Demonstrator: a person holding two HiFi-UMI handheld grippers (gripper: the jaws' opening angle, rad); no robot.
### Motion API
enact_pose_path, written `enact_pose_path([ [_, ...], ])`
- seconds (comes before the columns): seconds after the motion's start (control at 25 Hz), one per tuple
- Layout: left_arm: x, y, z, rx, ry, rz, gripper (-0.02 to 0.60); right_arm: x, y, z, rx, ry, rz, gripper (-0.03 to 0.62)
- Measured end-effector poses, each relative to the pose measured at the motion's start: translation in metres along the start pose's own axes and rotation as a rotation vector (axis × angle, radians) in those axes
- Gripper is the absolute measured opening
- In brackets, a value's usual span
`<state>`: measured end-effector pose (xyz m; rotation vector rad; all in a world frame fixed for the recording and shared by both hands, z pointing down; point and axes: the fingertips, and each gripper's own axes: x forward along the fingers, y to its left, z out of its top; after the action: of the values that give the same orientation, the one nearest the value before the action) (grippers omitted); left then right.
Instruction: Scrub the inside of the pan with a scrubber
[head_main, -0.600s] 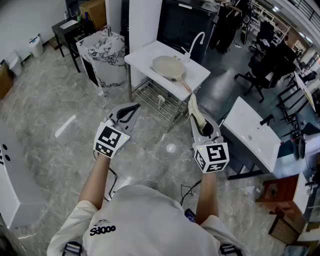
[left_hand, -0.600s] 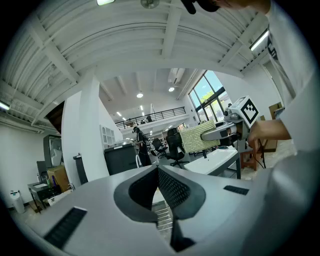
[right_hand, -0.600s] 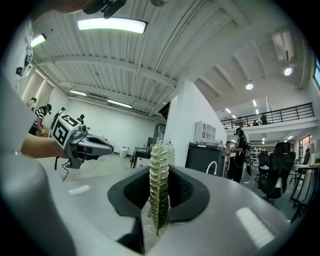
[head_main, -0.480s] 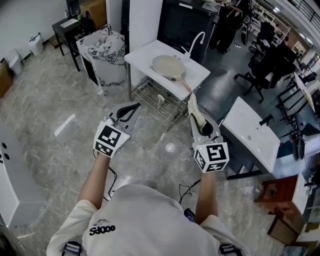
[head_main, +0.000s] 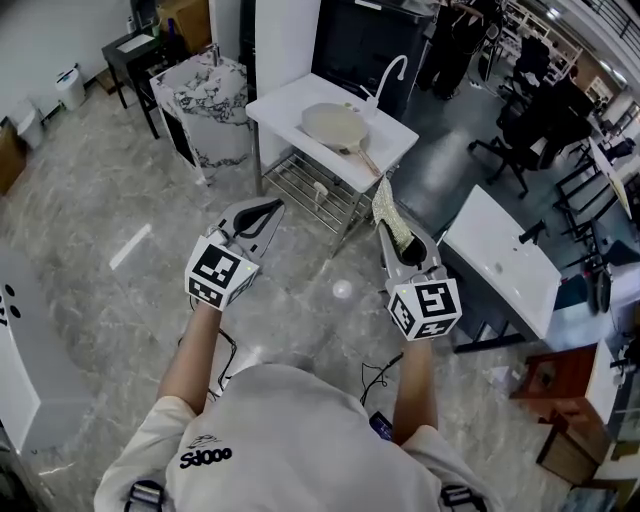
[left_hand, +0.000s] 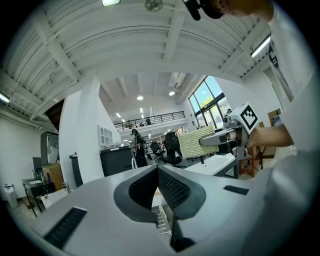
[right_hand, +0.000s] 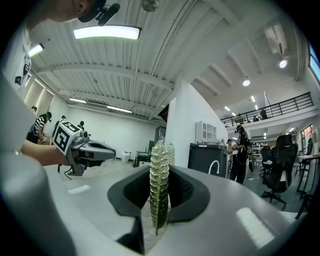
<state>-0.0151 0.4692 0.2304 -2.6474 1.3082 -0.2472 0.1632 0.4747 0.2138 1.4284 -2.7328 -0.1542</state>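
Now, floor (head_main: 100, 200): grey marble-look tiles, under both claws.
Counter (head_main: 285, 105): white, small, ahead of the person, with a wire rack (head_main: 310, 190) beneath it.
Pan (head_main: 333, 124): pale and round, lying flat on the counter with its inside facing up. Its handle points toward the counter's near right edge. It is well apart from both claws.
Faucet (head_main: 388, 72): a white gooseneck at the counter's far edge, just behind the pan.
Left claw (head_main: 265, 210): held over the floor short of the counter, jaws together with nothing between them.
Right claw (head_main: 388, 225): level with the left one, clamped on the scrubber.
Scrubber (right_hand: 159, 165): a thin, yellow-green, knobbly pad, standing on edge between the pads and sticking out past the tips toward the counter.
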Motion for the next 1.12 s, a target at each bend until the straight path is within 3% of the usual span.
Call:
enact_pose_path([
  [0.36,0.016,-0.014,-0.003,0.013,0.033,0.034,0.005,-0.006,-0.02,-0.01,-0.037,0.025,0.01,0.075],
  [0.8,0.031,-0.033,-0.008,-0.013,0.061,0.043,0.005,-0.011,-0.037,-0.024,0.011,0.059,0.079,0.074],
  [1.12,0.059,-0.026,-0.018,-0.006,0.08,0.035,0.005,0.0,-0.058,-0.032,0.027,0.065,0.081,0.072],
])
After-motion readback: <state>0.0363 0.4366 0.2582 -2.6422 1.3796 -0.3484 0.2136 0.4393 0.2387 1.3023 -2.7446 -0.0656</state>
